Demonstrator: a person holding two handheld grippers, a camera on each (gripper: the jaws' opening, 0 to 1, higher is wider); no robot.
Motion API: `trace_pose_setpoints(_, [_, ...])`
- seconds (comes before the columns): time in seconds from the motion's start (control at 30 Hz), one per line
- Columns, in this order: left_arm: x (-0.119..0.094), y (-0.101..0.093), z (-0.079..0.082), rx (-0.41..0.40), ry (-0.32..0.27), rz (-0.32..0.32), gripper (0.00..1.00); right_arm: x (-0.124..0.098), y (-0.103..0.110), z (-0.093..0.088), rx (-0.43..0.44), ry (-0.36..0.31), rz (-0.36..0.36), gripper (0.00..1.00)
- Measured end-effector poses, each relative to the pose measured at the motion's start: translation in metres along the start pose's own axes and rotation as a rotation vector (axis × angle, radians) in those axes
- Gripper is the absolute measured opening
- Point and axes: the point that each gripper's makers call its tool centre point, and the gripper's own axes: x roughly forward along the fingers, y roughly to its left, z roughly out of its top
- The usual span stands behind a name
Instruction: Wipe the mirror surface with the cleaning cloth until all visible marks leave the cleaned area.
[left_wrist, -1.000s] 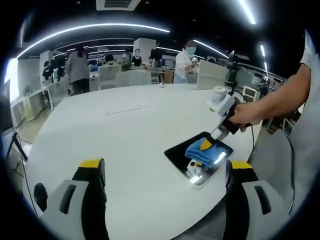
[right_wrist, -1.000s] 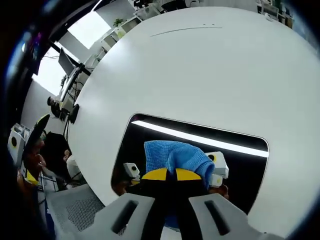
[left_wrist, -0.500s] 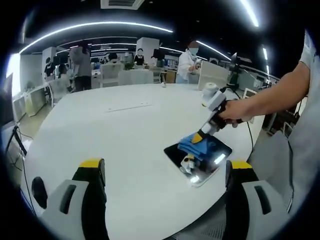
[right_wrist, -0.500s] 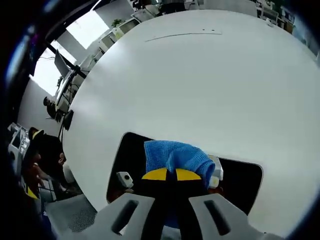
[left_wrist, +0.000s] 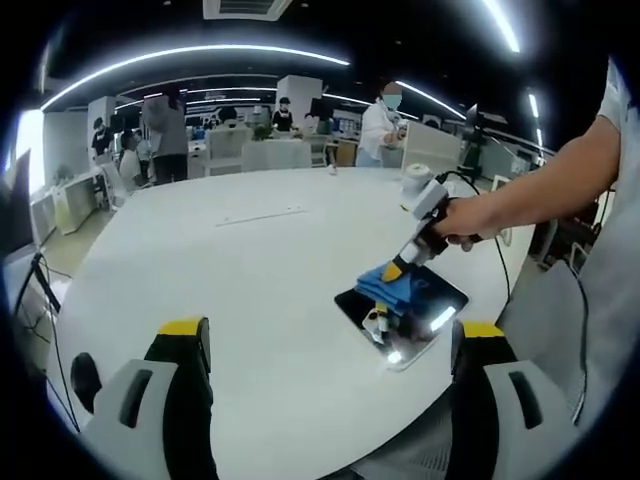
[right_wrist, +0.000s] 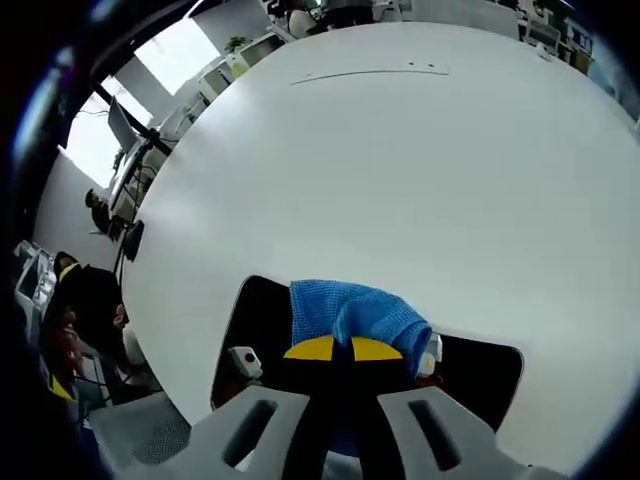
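Right gripper (right_wrist: 349, 350) clamped tight on blue cloth (right_wrist: 350, 312), pressed to mirror (left_wrist: 402, 311) near table (left_wrist: 260, 290) edge. Left gripper (left_wrist: 325, 345) wide apart, empty. Keep cloth flat, overlap strokes, stay inside mirror border.

I see a broad white round table (left_wrist: 260, 270) with a thin pale strip (left_wrist: 260, 215) lying far out on its surface, well apart from anything else. Beyond it I make out an open office with several people standing (left_wrist: 165, 135) among desks, a white partition board (left_wrist: 425, 150), and long ceiling light strips (left_wrist: 190, 55).
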Motion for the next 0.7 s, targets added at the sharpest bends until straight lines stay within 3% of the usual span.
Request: trace_pose_setpoints(0.7, [0.004,-0.003,0.008,0.012,0.001,-0.007,0.99,-0.012,-0.024,-0.006,0.013,0.011,-0.016,0.00])
